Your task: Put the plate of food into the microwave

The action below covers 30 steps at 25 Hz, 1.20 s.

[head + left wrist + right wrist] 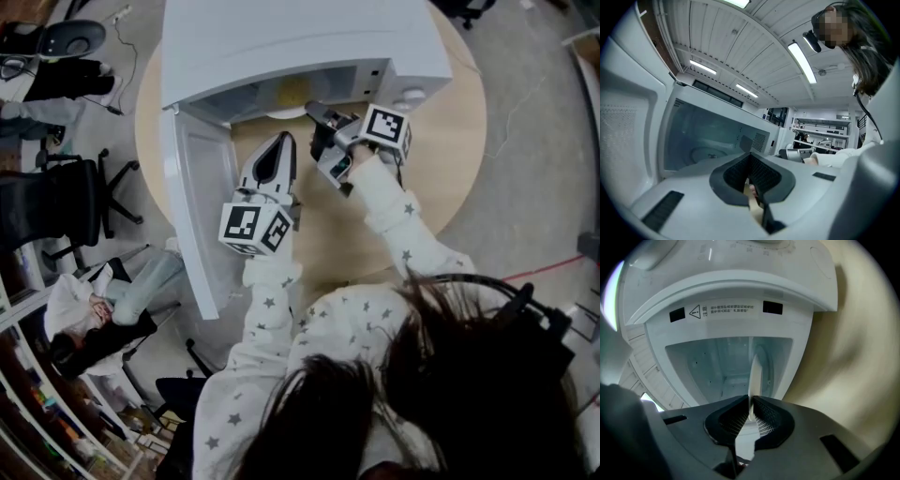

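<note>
You are in the middle of loading. Your right gripper is clamped on the rim of the plate, which its own view shows edge-on, pointing into the open microwave. From the head view the plate sits at the mouth of the cavity, partly under the microwave's top, with the right gripper just outside the opening. The door is swung wide to your left, out of the way.

Your left gripper hangs over the table near the door. Its jaws are together and I can make out nothing held between them.

Next, I judge you need to carry the plate deeper and keep it level, so the food doesn't slide. Set it flat on the cavity floor before you let go of the rim. Then draw the right gripper straight back out.
</note>
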Available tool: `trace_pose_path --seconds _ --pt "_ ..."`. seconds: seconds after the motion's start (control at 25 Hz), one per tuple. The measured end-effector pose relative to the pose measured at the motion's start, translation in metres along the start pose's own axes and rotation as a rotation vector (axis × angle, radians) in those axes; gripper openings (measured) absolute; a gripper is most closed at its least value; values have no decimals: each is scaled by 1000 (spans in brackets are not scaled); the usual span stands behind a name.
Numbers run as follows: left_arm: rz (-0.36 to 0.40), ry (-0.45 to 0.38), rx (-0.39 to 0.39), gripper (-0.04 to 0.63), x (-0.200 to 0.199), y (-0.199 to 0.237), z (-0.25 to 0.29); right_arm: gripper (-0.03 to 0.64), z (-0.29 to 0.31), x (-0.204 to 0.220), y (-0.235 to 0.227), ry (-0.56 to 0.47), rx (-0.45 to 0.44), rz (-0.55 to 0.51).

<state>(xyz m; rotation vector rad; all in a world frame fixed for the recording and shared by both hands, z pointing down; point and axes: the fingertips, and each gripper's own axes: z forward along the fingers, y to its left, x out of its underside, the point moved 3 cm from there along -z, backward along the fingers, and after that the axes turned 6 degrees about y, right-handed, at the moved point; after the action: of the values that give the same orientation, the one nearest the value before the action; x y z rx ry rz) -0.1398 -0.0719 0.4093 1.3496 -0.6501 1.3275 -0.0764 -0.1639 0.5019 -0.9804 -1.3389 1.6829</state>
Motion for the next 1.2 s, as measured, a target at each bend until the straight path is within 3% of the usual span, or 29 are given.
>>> trace_pose_path --seconds 0.36,0.68,0.88,1.08,1.2 --pt "-24 11 23 2 -2 -3 5 21 -6 -1 7 -51 -2 54" --pt "-27 22 41 2 -6 -5 9 21 -1 -4 13 -16 -3 -34" --pt "-31 25 50 2 -6 -6 12 23 -1 0 15 2 61 -43" --pt "-36 26 54 2 -7 -6 13 166 3 3 14 34 50 -33" --pt "-32 25 54 2 -7 -7 14 167 2 4 11 40 81 -24"
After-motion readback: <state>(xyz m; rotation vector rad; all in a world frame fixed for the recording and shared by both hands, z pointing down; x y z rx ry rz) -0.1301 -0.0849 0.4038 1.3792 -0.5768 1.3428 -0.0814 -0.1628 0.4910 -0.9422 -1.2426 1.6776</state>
